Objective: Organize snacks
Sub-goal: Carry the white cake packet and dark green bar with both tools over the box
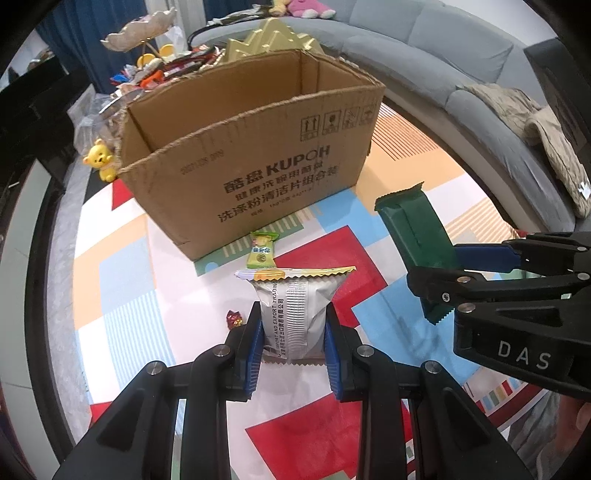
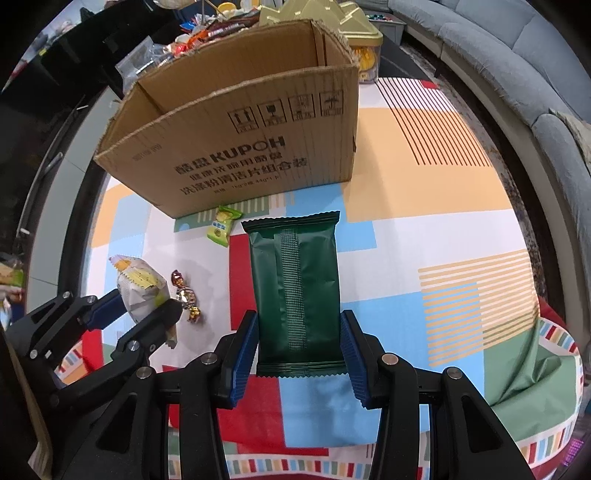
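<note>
My left gripper (image 1: 293, 343) is shut on a silver snack packet (image 1: 293, 314) with a yellow serrated top edge, held above the patterned cloth. The same silver packet (image 2: 142, 291) shows at the left of the right wrist view, in the left gripper (image 2: 144, 306). My right gripper (image 2: 299, 347) is shut on a dark green snack packet (image 2: 295, 291), seen also as the green packet (image 1: 413, 229) in the right gripper (image 1: 436, 280). An open cardboard box (image 1: 258, 158) stands ahead of both; its inside is mostly hidden. The box (image 2: 240, 147) fills the upper middle.
A small light-green sachet (image 1: 261, 251) lies at the box's foot, also (image 2: 221, 230). Wrapped candies (image 2: 186, 295) and a red candy (image 1: 233, 318) lie on the colourful cloth (image 2: 424, 184). Behind the box are a yellow bear toy (image 1: 99, 158), piled snacks (image 1: 162, 72) and a gold tin (image 2: 354, 22). A grey sofa (image 1: 443, 48) curves to the right.
</note>
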`<state>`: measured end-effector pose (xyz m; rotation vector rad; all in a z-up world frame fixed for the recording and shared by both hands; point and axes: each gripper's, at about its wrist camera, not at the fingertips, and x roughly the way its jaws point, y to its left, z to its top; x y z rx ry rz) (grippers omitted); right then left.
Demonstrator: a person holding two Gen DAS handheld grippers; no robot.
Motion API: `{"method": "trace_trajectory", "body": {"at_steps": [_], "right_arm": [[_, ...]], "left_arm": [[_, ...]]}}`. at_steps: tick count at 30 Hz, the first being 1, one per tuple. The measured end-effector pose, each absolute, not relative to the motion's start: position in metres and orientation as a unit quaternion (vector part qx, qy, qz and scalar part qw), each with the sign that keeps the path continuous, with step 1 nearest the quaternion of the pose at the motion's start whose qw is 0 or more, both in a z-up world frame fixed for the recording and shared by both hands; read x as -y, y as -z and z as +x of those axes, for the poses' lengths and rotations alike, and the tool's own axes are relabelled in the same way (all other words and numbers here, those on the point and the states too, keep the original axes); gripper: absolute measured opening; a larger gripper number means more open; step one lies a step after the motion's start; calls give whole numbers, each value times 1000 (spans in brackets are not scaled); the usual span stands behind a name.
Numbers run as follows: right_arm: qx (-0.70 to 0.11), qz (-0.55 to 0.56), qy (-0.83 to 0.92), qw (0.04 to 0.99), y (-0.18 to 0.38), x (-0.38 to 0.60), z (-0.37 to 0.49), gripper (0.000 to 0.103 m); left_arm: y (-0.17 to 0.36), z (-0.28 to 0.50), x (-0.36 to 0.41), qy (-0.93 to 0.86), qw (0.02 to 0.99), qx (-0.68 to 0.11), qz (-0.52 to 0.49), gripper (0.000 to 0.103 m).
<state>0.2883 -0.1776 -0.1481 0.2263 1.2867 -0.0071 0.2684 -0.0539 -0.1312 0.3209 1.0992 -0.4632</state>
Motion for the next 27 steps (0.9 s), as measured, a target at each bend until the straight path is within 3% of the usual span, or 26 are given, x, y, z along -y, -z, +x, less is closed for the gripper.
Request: {"method": "trace_trajectory", "body": {"at_steps": [27], "right_arm": [[-522,95,-11,848,77,186,285,45]], "left_arm": [[65,269,35,124,864,-482,76,29]]}}
